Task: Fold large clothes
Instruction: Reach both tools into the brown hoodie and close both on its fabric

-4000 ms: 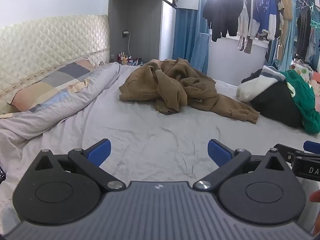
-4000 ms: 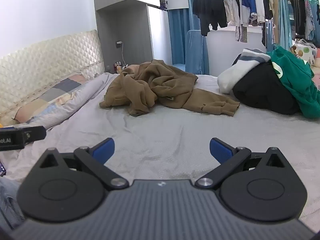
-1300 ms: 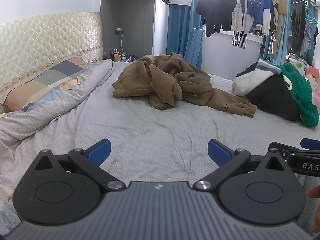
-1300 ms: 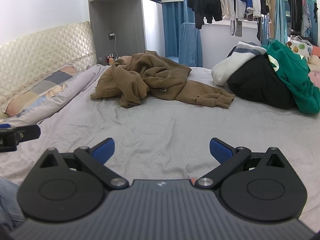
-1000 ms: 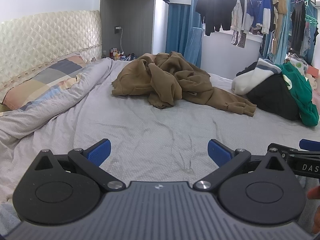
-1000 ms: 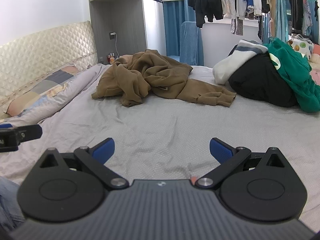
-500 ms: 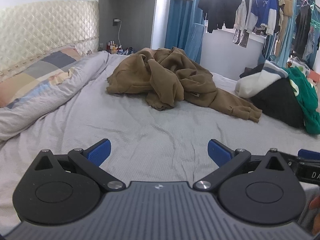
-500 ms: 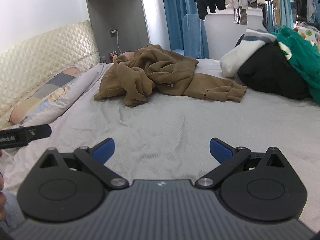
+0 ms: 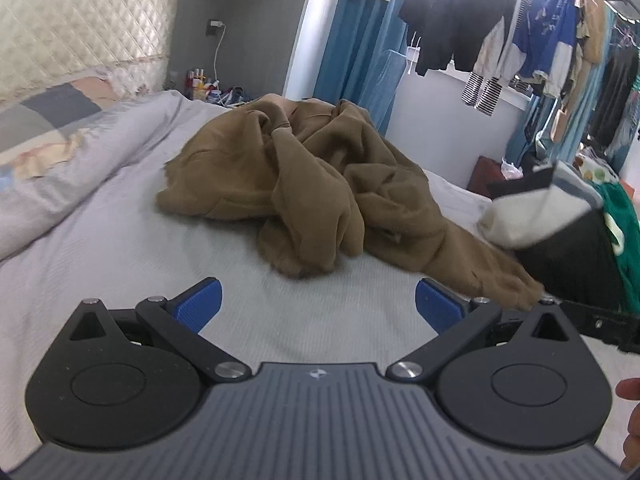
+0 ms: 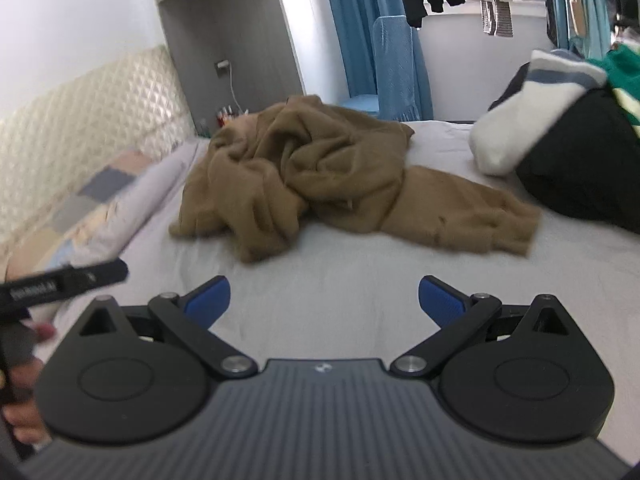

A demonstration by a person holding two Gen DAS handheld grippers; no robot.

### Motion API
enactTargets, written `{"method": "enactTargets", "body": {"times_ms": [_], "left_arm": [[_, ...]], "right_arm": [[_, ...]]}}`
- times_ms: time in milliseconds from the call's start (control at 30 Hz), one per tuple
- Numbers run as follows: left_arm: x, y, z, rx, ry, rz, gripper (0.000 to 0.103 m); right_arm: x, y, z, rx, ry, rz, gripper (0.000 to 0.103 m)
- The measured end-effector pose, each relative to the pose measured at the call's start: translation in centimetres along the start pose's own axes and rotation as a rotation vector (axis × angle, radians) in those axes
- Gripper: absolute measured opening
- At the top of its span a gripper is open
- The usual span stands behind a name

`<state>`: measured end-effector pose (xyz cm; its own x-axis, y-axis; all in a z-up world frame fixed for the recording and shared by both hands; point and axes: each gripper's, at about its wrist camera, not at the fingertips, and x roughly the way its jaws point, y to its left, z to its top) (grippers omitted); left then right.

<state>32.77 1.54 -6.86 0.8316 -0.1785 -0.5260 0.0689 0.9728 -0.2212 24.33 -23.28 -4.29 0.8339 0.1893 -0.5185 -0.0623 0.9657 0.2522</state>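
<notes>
A large brown garment [image 9: 320,192] lies crumpled in a heap on the grey bed sheet [image 9: 120,256], one sleeve trailing to the right. It also shows in the right wrist view [image 10: 320,176]. My left gripper [image 9: 318,304] is open and empty, just short of the heap's near edge. My right gripper [image 10: 324,298] is open and empty, a little before the garment. The left gripper's finger [image 10: 68,280] shows at the left of the right wrist view.
A pile of black, white and green clothes [image 10: 568,136] sits at the right of the bed. A pillow and rolled duvet [image 9: 52,168] lie along the left by the quilted headboard [image 9: 80,28]. Clothes hang on a rail [image 9: 520,44] by the window.
Both grippers have moved forward over the bed toward the brown garment, which now looks larger and closer. Both stay open and empty.
</notes>
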Motion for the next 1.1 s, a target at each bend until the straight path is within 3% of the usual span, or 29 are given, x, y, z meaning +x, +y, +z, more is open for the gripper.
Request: {"method": "enactTargets", "body": {"times_ms": [233, 533, 633, 733, 800, 833, 900, 933, 1000, 1100], "left_arm": [[13.2, 0.8, 3.1, -0.012, -0.001, -0.031, 0.103], [27.4, 2.7, 4.2, -0.048, -0.023, -0.088, 0.103], [30.7, 3.3, 4.4, -0.063, -0.04, -0.092, 0.094], [33.1, 3.8, 5.0, -0.091, -0.045, -0.14, 0.086], [33.5, 3.6, 5.4, -0.077, -0.059, -0.141, 0.073], [33.2, 3.4, 5.5, -0.073, -0.063, -0.147, 0.068], [32.5, 3.2, 6.1, -0.088, -0.055, -0.165, 0.048], [32.1, 3.2, 6.5, -0.104, -0.048, -0.17, 0.046], [30.8, 3.5, 7.1, -0.145, -0.043, -0.173, 0.036], [28.2, 4.4, 7.8, -0.229, -0.051, -0.182, 0.028]], "right_arm": [[10.7, -2.0, 4.2, 0.03, 0.0, 0.02, 0.102], [24.9, -4.7, 6.1, 0.125, 0.0, -0.024, 0.102], [27.9, -5.9, 6.8, 0.167, -0.02, -0.046, 0.101], [30.2, -6.8, 7.4, 0.222, -0.024, -0.015, 0.101], [31.2, -6.8, 7.8, 0.241, -0.009, 0.007, 0.1], [31.5, -6.6, 8.0, 0.241, -0.003, 0.008, 0.098], [31.5, -5.8, 8.3, 0.218, 0.004, -0.008, 0.079], [31.3, -5.8, 8.4, 0.205, 0.006, -0.019, 0.074], [30.3, -5.3, 8.6, 0.194, 0.01, -0.036, 0.051], [28.6, -5.0, 9.0, 0.197, 0.011, -0.045, 0.034]]}}
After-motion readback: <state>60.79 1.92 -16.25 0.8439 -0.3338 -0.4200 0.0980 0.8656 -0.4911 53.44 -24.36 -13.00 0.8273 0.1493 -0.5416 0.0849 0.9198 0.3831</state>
